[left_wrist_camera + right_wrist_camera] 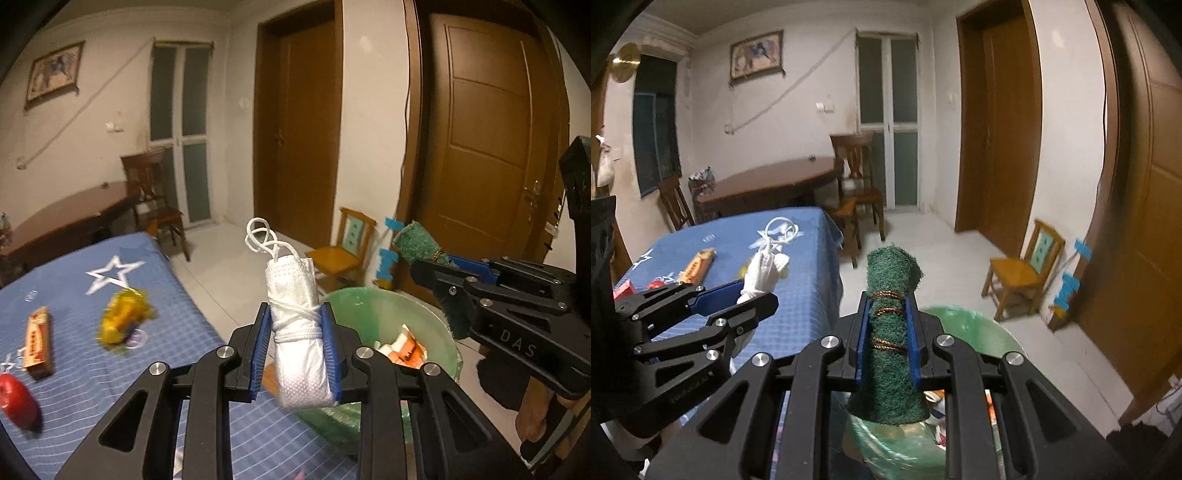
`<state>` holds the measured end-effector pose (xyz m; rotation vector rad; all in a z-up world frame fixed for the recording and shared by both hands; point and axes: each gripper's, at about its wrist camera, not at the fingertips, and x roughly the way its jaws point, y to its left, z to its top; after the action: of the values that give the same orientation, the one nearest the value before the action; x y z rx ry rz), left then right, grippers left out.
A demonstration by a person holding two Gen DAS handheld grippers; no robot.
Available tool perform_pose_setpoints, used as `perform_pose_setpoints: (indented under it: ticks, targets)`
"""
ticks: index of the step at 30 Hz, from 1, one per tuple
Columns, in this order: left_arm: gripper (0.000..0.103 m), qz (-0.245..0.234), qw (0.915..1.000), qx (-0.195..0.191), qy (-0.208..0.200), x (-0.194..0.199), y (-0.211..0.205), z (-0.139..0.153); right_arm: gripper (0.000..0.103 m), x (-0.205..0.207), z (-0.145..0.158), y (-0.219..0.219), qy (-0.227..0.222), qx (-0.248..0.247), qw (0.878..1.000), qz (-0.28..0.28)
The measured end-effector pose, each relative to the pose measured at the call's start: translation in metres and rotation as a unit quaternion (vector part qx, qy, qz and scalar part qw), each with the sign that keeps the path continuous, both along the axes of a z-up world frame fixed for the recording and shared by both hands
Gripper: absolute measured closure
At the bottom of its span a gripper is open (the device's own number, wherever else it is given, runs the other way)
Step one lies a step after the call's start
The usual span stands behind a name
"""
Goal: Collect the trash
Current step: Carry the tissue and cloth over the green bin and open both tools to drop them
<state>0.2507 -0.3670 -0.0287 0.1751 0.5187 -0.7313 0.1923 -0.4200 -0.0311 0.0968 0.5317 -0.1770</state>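
My left gripper (297,332) is shut on a rolled white cloth bundle (299,347) tied with white cord, held upright just left of the green-lined trash bin (436,328). My right gripper (888,328) is shut on a rolled green scouring pad (892,354) bound with copper wire, above the same bin (975,328). The right gripper (439,275) with the green pad (419,242) shows at the right of the left wrist view. In the right wrist view, the left gripper (753,291) and its white bundle (762,271) appear at the left.
A table under a blue cloth (207,332) holds a yellow wrapper (123,319), an orange packet (37,341) and a red item (16,400). Orange packaging (404,349) lies in the bin. A small wooden chair (341,254) and brown doors (487,136) stand behind the bin.
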Motion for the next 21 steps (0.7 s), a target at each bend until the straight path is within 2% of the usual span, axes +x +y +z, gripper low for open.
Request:
perform_pose_setpoints:
  ticks: [4, 13, 21]
  targets:
    - [0.075, -0.026, 0.9989, 0.012, 0.037, 0.023, -0.026, -0.021, 0.087, 0.007, -0.017, -0.024, 0.029, 0.027, 0.999, -0.008]
    - [0.075, -0.076, 0.9923, 0.035, 0.091, 0.05, -0.078, -0.071, 0.087, 0.013, -0.05, -0.062, 0.084, 0.071, 0.994, -0.021]
    - [0.075, -0.098, 0.9866, 0.062, 0.114, 0.061, -0.116, -0.107, 0.087, 0.019, -0.069, -0.09, 0.11, 0.088, 0.989, -0.032]
